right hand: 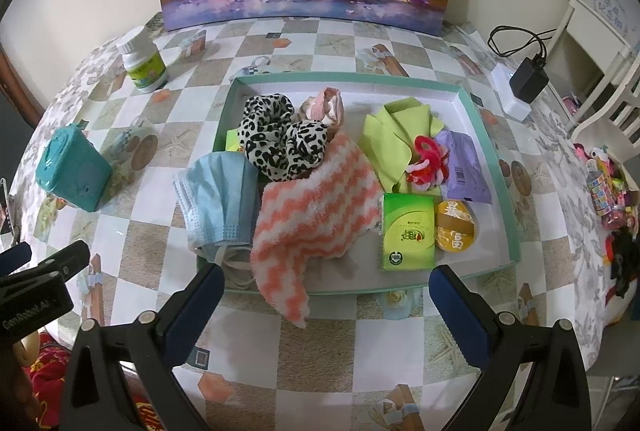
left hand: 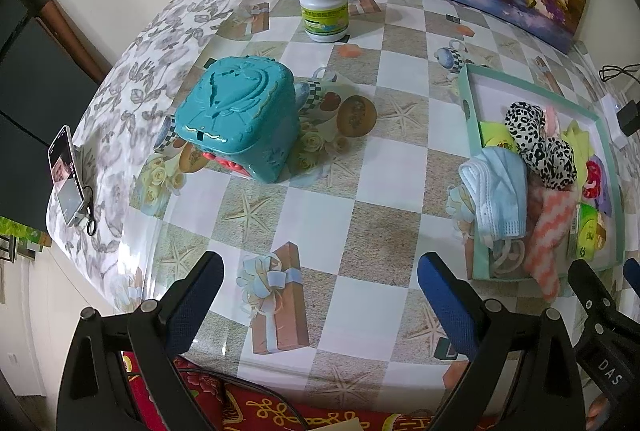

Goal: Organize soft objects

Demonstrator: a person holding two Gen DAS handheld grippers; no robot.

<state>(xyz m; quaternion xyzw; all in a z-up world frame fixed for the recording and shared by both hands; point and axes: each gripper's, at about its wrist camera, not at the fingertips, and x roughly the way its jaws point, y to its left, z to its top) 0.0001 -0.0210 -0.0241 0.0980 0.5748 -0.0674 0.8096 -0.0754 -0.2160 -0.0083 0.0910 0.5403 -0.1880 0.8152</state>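
Left black plastic two-finger gripper [left hand: 320, 295]: angular triangulated arms, each finger faced with a blue textured pad [left hand: 444, 295], silver round-head screws at the pivot points. Right black plastic two-finger gripper [right hand: 326, 305]: identical build, blue pads, silver screws. Its body carries white lettering "DAS" in the left wrist view; the left unit's body shows white lettering, apparently "GenRobot.AI", in the right wrist view.

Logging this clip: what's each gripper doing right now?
Left gripper: open, holding nothing.
Right gripper: open, holding nothing, in front of the tray.
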